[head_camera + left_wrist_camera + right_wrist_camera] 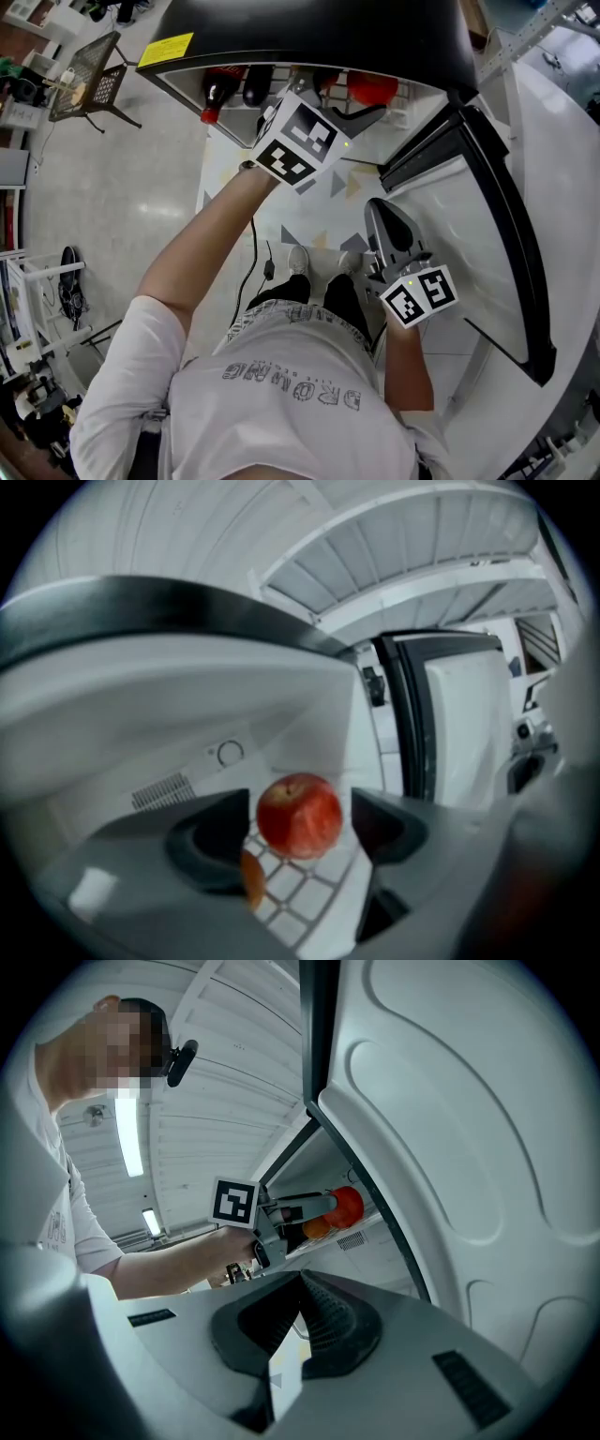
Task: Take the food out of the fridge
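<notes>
Door: the fridge door [497, 216] stands swung wide, so I count the opening step as done.
Food: the apple [298, 808] sits on the wire shelf [302, 897] inside the fridge [309, 33] and is not yet lifted. An orange item [251, 878] lies just beside it, half hidden behind one jaw, and I cannot tell what it is.
Left gripper: my left gripper [300, 822] reaches into the fridge with its jaws spread wide. The apple is between them, but neither pad presses on it.
Right gripper: my right gripper [298, 1307] has its jaws clenched together on nothing, beside the open door and well apart from the shelf.
Bottles: a red bottle [217, 96] and a dark one show under the fridge top in my head view. I can't say whether they count as food.
Done: the door is open and the left jaws are lined up on the apple.
To do: nearly everything, I judge. The jaws must close on the apple and draw it out, then reach in for the orange item. I see no food outside the fridge.
</notes>
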Action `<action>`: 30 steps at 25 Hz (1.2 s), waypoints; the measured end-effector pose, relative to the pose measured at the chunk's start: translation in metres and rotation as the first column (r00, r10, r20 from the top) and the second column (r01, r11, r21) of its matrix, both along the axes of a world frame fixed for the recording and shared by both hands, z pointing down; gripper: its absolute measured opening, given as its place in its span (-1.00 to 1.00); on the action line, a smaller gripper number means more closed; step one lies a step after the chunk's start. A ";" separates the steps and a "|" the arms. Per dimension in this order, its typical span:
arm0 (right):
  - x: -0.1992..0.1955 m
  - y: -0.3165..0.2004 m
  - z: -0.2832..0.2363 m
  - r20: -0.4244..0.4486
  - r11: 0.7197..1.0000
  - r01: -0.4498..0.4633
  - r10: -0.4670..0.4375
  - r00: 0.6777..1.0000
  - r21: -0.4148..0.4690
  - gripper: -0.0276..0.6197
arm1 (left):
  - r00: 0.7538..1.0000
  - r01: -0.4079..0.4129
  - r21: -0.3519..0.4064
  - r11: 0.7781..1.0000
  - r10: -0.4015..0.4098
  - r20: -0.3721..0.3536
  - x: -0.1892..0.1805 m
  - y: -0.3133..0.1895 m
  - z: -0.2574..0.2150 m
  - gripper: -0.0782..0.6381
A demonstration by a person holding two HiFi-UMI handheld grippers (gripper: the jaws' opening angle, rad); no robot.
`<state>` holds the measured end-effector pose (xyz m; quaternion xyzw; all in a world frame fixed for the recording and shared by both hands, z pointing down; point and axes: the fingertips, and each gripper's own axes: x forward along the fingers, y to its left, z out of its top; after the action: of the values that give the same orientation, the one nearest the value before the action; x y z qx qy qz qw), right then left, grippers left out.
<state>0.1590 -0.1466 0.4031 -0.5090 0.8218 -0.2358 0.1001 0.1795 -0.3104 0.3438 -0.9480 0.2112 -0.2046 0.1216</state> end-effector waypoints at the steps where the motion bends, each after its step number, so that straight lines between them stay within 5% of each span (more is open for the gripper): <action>1: 0.001 0.000 0.000 0.001 1.000 -0.002 0.002 1.000 0.000 -0.95 | 1.000 0.005 0.008 1.000 -0.005 0.014 0.002 -0.001 0.002 0.13; 9: 0.007 0.004 0.001 0.008 1.000 -0.024 0.024 1.000 -0.001 -0.95 | 0.994 0.030 0.056 0.998 -0.036 0.101 0.010 -0.003 0.010 0.13; 30: 0.010 0.003 0.005 0.016 0.998 -0.054 0.054 0.998 0.010 -0.95 | 0.997 0.052 0.094 0.994 -0.058 0.058 -0.005 0.006 0.000 0.09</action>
<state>0.1687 -0.1431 0.4081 -0.5287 0.8080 -0.2328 0.1158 0.1742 -0.3040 0.3434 -0.9286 0.2426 -0.2268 0.1658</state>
